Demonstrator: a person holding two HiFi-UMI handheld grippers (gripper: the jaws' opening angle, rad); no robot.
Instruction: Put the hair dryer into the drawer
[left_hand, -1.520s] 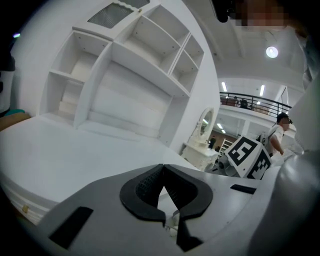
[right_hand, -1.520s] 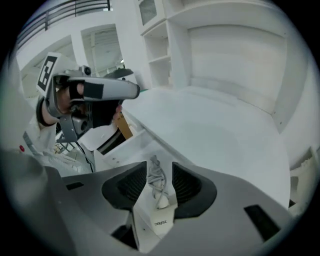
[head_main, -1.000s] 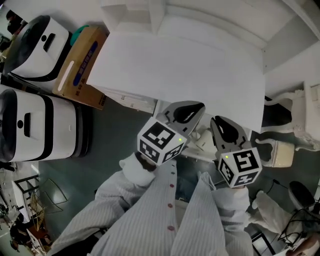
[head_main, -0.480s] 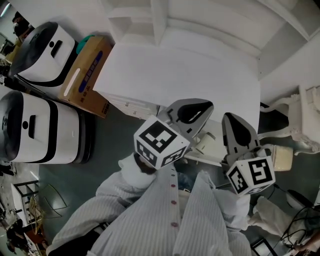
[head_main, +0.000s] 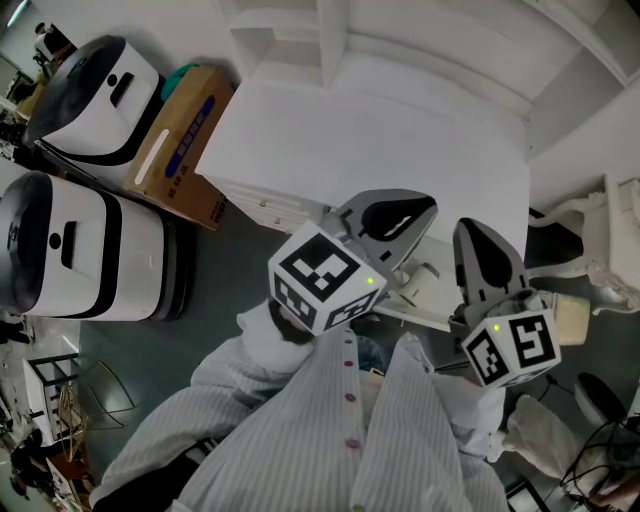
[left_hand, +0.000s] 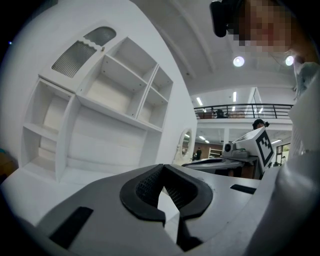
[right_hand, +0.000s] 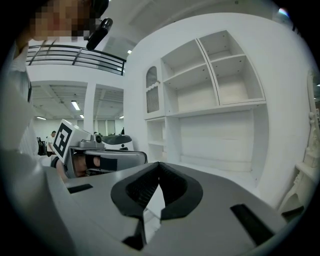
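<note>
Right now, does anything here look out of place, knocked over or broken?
Nothing looks spilled or broken. The only untidy spot is the cardboard box on the floor, tucked between the white desk and a white machine, with a teal object beside it. The left gripper and right gripper are shut and empty.

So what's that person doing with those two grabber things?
A person in a striped shirt holds a grabber in each hand, up in front of a white desk with shelves behind it. The left gripper and the right gripper are both shut, with nothing between their jaws. I can't clearly see a hair dryer, so nothing is being carried right now.
</note>
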